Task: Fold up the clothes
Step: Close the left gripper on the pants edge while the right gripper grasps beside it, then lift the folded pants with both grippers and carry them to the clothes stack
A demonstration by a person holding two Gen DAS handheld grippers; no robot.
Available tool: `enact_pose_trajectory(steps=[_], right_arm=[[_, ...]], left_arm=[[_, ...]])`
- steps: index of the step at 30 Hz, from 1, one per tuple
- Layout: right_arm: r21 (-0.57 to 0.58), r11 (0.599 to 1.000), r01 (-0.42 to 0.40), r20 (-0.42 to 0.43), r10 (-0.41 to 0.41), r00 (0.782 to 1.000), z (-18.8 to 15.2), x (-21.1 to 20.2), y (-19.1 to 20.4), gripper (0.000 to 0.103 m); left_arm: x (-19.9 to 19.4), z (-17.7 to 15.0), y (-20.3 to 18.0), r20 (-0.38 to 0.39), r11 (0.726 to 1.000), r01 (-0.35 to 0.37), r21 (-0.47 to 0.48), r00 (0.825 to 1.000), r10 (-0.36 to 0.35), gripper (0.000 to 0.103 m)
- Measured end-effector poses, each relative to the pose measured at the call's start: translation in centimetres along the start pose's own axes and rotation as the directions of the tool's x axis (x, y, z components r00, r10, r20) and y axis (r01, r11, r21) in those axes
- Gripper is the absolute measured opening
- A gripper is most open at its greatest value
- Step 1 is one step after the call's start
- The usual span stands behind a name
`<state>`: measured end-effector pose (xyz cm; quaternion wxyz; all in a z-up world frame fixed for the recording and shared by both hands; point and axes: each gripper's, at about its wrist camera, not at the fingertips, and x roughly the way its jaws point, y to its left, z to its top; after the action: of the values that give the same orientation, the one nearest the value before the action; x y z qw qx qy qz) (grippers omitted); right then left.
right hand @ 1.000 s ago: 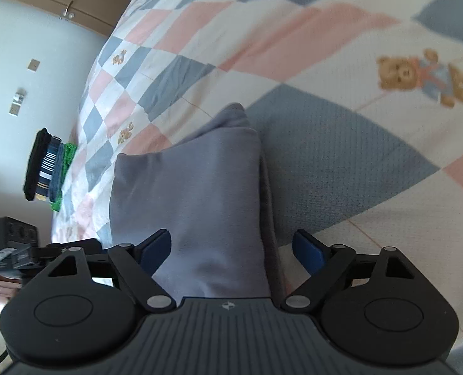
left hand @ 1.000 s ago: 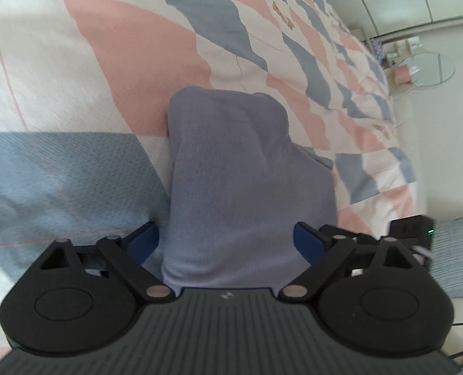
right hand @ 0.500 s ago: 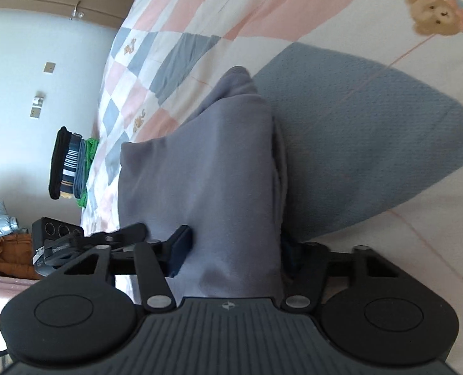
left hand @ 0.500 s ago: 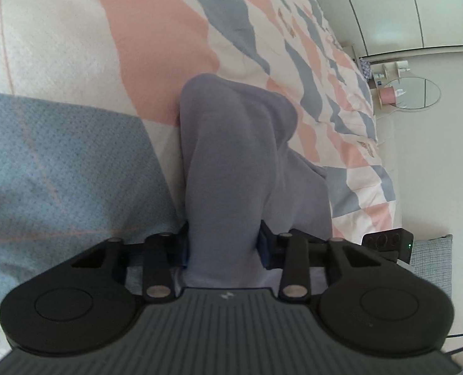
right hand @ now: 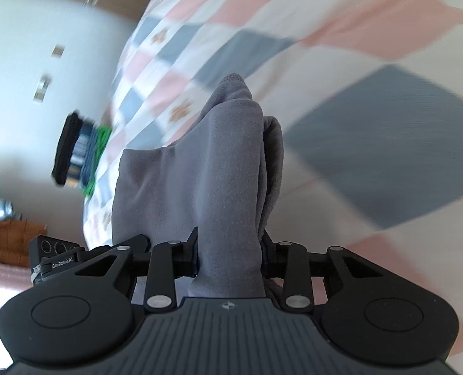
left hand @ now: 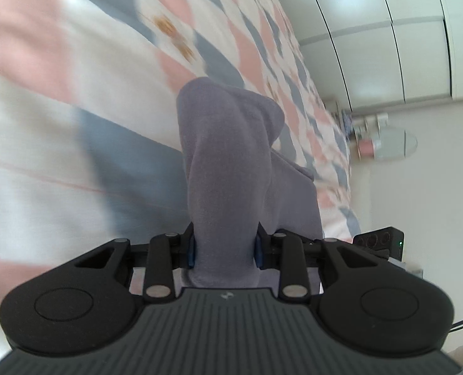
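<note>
Left gripper (left hand: 224,248) and right gripper (right hand: 229,254) both clamped on the grey garment (left hand: 228,168), centre frame, over the quilt (left hand: 59,125) (background blurred). Bunched layers may slip, spoiling the fold.

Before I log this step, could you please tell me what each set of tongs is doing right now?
Left tongs: closed on the grey garment.
Right tongs: closed on the same grey garment.

Bed under a patchwork quilt (right hand: 372,118) of pink, grey-blue and white squares with bear prints; grey garment (right hand: 225,172) on it, stack of folded clothes (right hand: 78,153) at far edge.
</note>
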<state>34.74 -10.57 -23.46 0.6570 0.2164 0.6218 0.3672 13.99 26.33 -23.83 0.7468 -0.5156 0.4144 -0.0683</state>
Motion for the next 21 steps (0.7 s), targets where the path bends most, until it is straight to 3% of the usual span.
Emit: enact_pose_trajectory(steps=[7, 14, 17, 21], right_arm=[[-0.117, 0.992, -0.038, -0.158, 0.019, 0.987, -0.2, 8.5, 11.1, 0.034], [-0.172, 0.982, -0.082, -0.248, 0.037, 0.968, -2.4, 17.1, 25.0, 0.034], [-0.189, 0.975, -0.113, -0.255, 0.062, 0.965, -3.5, 19.7, 30.6, 0.034], [-0.231, 0.962, -0.148, -0.251, 0.089, 0.964, -4.1, 21.6, 36.5, 0.034]], left_arm=[[-13.9, 1.5, 4.3, 0.117, 0.995, -0.077, -0.069, 0.99, 0.085, 0.028], [-29.0, 5.4, 5.5, 0.201, 0.986, -0.168, -0.001, 0.966, 0.165, 0.028], [-33.8, 7.3, 5.6, 0.249, 0.984, -0.176, 0.024, 0.954, 0.165, 0.028], [-37.3, 10.2, 5.3, 0.311, 0.986, -0.161, 0.041, 0.94, 0.141, 0.028]])
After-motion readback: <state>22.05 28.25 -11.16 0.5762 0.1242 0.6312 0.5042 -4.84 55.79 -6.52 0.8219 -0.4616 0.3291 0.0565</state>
